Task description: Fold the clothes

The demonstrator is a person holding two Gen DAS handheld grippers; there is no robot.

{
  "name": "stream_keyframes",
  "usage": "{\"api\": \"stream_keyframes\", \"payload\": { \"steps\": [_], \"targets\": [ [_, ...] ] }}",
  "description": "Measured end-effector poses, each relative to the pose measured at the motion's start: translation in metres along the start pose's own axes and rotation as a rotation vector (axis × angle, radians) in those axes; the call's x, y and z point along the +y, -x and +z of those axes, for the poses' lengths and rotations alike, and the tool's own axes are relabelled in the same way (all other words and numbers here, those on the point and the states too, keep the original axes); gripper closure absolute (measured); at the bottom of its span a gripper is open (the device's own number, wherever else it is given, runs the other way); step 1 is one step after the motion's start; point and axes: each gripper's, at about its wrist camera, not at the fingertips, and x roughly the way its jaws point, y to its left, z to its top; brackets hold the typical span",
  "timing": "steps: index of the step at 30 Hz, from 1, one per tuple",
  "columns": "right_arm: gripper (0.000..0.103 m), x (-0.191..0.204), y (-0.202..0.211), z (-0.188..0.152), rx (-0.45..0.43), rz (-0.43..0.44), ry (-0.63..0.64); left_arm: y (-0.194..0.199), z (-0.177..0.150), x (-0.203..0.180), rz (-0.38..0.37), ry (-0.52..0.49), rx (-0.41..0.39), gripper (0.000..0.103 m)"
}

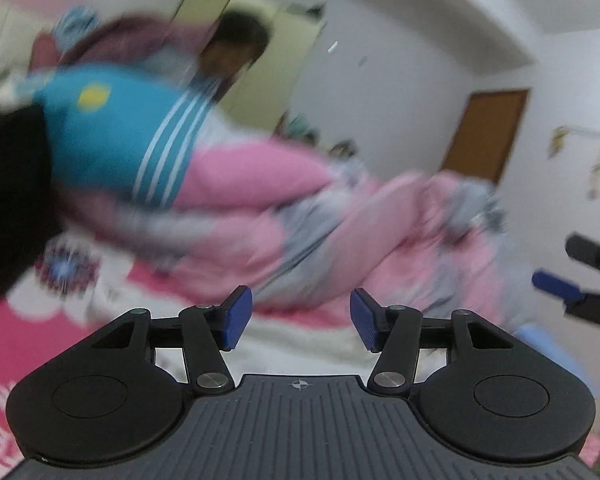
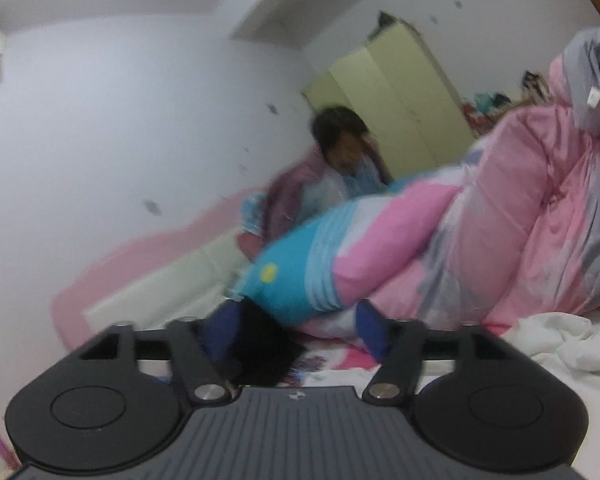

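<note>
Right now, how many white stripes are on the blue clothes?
3, side by side on the blue garment, slanting down its right edge next to the pink bedding. The picture is blurry, and folds may hide more.

The left gripper [image 1: 301,317] has a black, ribbed body with two round black housings; black link arms carry silver screws; its fingers [image 1: 238,317] end in ridged blue pads; the right gripper [image 2: 296,332] shows the same black frame, silver screws and blue pads.
</note>
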Motion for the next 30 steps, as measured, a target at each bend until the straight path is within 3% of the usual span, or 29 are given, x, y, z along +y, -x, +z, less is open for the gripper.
{"api": "stream_keyframes", "payload": {
  "steps": [6, 9, 14, 18, 20, 22, 27, 28, 29, 30],
  "targets": [
    [0.034, -0.057, -0.132, -0.046, 0.235, -0.213, 0.095, -0.08, -0.034, 0.037, 0.093, -0.016, 0.168, 0.049],
    [0.035, -0.085, -0.183, -0.062, 0.313, -0.247, 0.104, -0.109, -0.048, 0.049, 0.121, -0.035, 0.217, 0.049],
    [0.035, -0.125, -0.265, -0.072, 0.407, -0.291, 0.095, -0.117, -0.072, 0.07, 0.136, 0.0, 0.267, 0.049],
    [0.035, -0.124, -0.285, -0.083, 0.44, -0.222, 0.034, -0.105, -0.064, 0.071, 0.1, 0.024, 0.247, 0.049],
    [0.034, -0.112, -0.283, -0.092, 0.468, -0.158, 0.03, -0.103, -0.065, 0.072, 0.111, 0.024, 0.302, 0.049],
    [0.032, -0.096, -0.282, -0.103, 0.514, -0.104, 0.094, -0.101, -0.066, 0.071, 0.117, 0.022, 0.343, 0.049],
    [0.024, -0.066, -0.296, -0.129, 0.674, -0.099, 0.317, -0.094, -0.069, 0.063, 0.132, -0.066, 0.355, 0.049],
    [0.026, -0.064, -0.3, -0.133, 0.71, -0.1, 0.333, -0.096, -0.071, 0.063, 0.144, -0.085, 0.364, 0.049],
    [0.04, -0.061, -0.303, -0.137, 0.741, -0.11, 0.35, -0.098, -0.075, 0.062, 0.152, -0.103, 0.368, 0.049],
    [0.061, -0.058, -0.306, -0.14, 0.768, -0.128, 0.369, -0.098, -0.078, 0.059, 0.16, -0.131, 0.362, 0.049]
  ]
}}
